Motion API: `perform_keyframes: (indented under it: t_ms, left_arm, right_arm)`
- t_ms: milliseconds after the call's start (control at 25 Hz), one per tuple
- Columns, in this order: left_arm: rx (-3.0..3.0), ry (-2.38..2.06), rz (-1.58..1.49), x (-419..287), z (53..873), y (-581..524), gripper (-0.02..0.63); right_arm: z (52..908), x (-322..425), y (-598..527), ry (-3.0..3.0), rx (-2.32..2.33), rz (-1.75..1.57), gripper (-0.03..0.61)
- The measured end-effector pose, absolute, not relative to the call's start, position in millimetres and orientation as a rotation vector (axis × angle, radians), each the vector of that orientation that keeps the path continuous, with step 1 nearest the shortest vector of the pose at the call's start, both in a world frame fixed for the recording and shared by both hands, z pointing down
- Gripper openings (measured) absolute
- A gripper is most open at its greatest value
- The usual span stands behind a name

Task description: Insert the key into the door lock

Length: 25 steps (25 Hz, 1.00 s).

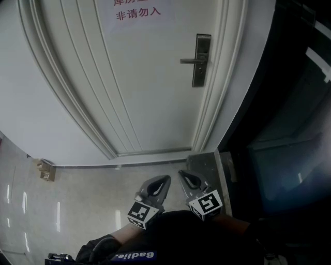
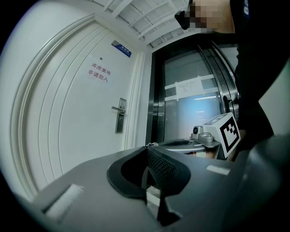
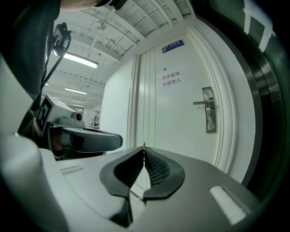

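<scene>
A white door (image 1: 139, 77) stands shut ahead, with a metal lock plate (image 1: 201, 59) and a lever handle (image 1: 190, 61) on its right side. The lock plate (image 2: 120, 116) also shows in the left gripper view, and the lock plate (image 3: 209, 110) shows far off in the right gripper view. Both grippers are held low and close to my body, well short of the door. My right gripper (image 3: 144, 149) is shut, and a thin metal sliver, the key (image 3: 144, 145), pokes out at its tip. My left gripper (image 2: 147, 152) is shut with nothing in it. In the head view the left gripper (image 1: 166, 178) and the right gripper (image 1: 181, 173) sit side by side.
A paper sign (image 1: 137, 11) with red print hangs on the door. Dark glass panels (image 1: 289, 129) run along the right. A small box-like object (image 1: 45, 169) sits by the wall at the left, on the glossy tiled floor (image 1: 83, 202).
</scene>
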<state>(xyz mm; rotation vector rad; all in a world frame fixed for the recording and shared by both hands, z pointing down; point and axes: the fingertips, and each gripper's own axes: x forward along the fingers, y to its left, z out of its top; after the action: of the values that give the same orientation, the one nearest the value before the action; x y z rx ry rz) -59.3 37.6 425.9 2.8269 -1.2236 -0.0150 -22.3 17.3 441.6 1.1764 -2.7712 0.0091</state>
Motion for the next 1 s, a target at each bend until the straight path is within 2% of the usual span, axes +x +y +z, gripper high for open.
perform_keyframes:
  t_ms: [1000]
  left_arm:
    - [2.8,-1.272,0.01,-19,422,21,0.015]
  right_arm:
    - [416,47,-21,-2.778,1.273,-0.058,0.012]
